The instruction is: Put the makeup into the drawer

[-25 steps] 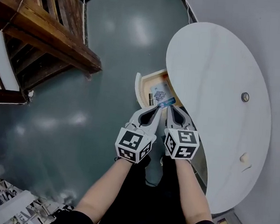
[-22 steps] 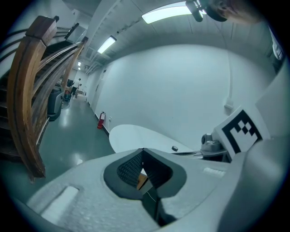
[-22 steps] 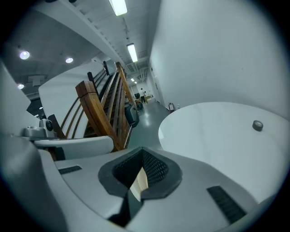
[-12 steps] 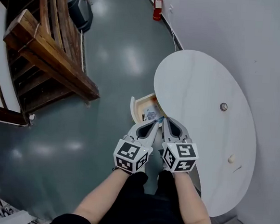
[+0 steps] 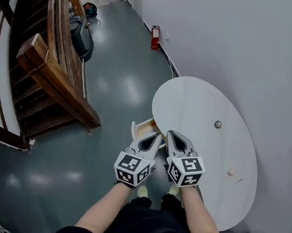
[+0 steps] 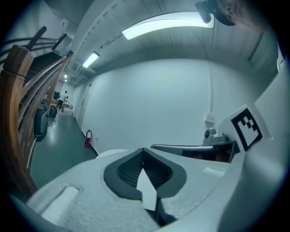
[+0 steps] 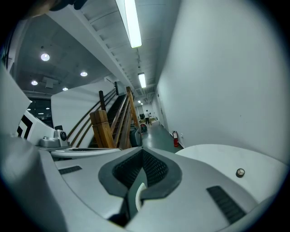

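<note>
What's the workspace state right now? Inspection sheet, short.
surface: white oval table against the wall, top mostly bare
job's things: drawer stands open at the table's edge; makeup can't be made out, the grippers cover most of the drawer
clutter: small round thing and small pale bit on the table
grippers: left gripper and right gripper both shut, nothing between the jaws, side by side
cables: thin dark line along the wall's foot, possibly a cable
surroundings: wooden staircase, fire extinguisher, glossy green floor
</note>
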A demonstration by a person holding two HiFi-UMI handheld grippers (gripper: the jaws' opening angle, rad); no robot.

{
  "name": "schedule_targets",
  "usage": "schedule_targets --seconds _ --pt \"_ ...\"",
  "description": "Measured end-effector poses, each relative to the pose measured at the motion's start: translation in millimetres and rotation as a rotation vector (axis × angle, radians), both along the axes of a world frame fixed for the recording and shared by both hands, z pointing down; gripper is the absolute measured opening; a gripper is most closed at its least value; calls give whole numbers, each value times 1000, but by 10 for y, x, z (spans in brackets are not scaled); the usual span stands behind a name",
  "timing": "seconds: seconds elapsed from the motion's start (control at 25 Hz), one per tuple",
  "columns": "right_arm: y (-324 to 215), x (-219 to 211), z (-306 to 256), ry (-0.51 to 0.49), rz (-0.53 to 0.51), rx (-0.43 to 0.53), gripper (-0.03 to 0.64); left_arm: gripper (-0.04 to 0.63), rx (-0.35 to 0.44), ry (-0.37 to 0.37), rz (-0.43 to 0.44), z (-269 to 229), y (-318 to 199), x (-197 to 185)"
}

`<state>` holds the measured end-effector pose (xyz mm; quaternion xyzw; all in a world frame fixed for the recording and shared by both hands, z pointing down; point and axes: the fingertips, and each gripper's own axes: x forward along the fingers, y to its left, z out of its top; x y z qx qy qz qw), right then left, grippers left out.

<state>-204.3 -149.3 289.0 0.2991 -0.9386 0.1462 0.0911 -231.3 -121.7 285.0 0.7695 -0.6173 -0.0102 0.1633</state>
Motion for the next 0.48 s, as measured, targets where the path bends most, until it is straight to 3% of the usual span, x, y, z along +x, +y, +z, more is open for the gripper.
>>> schedule_targets --seconds 0.48 --pt "178 165 -647 -46 6 99 14 8 71 4 25 -554 150 201"
